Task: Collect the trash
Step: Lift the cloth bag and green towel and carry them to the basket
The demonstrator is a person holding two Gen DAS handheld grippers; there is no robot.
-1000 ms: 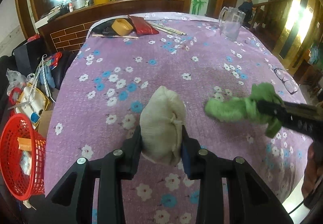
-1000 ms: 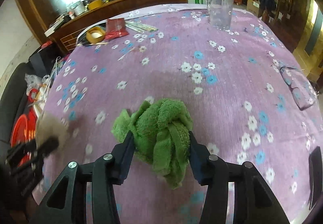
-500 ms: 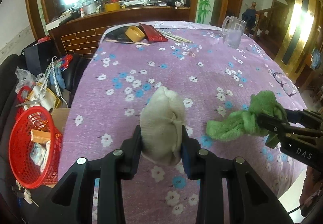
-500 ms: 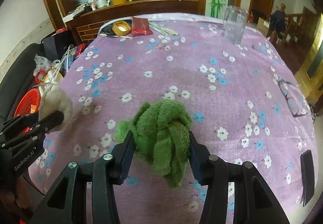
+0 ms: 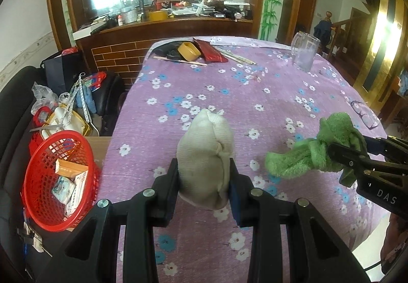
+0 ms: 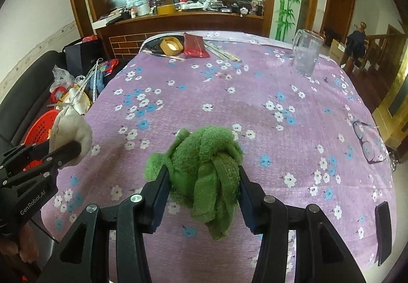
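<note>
White letters "DAS" stand on the black body of the right gripper [image 5: 339,155], at about four o'clock in the left wrist view. White lettering "GenRobot.AI" runs along the black body of the left gripper [image 6: 66,148], at about eight o'clock in the right wrist view. The printing on the small cartons in the red plastic mesh basket [image 5: 40,155] is too small to read.

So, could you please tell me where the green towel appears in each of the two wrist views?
Left wrist view: the green towel is at the right edge, clamped in the right tool.
Right wrist view: it sits bottom centre, between that tool's fingers.
Shared landmark: the glass pitcher at the table's far right.
</note>
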